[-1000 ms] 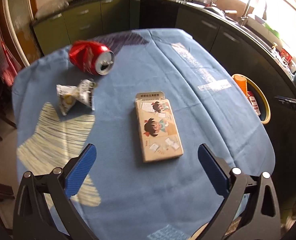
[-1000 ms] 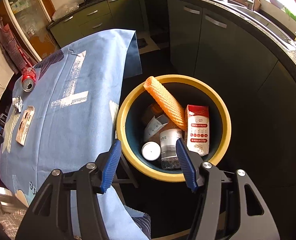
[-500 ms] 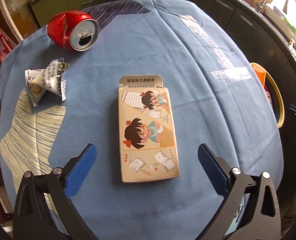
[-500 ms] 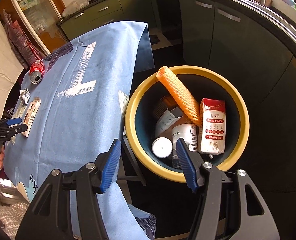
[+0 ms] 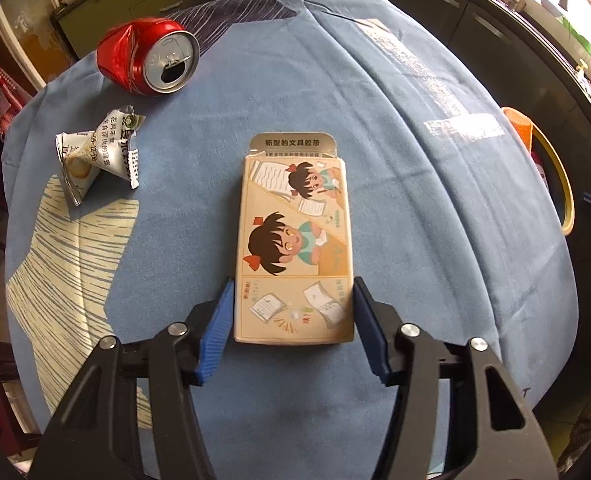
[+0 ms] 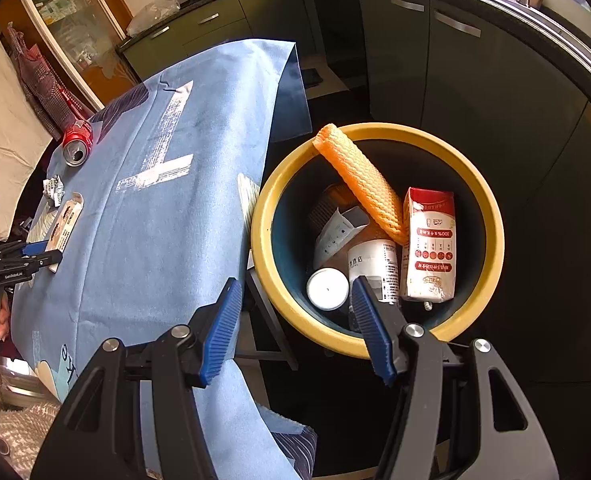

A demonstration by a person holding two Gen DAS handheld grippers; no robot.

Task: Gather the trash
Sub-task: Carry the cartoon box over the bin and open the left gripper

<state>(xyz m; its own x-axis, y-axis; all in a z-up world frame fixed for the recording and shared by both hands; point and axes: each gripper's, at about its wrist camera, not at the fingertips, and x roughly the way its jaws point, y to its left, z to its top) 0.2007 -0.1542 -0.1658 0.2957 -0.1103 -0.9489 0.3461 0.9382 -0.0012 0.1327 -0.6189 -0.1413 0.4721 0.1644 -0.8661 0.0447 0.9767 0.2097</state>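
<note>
Left tool [image 5: 293, 316] clamped on cartoon box [image 5: 293, 248]; right tool [image 6: 295, 320] released, empty.
Lift level off the counter [image 5: 415, 160]; clear the bin [image 6: 491, 216] rim before release.

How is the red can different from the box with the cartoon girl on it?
The red can is round, shiny and crumpled; the box is flat, rectangular and keeps its shape. The can lies on its side with its open top showing; the box lies flat, picture side up. Nothing touches the can, while the left gripper has its fingers closed on the box's sides. Both sit on the blue tablecloth, not yet in the bin.
</note>
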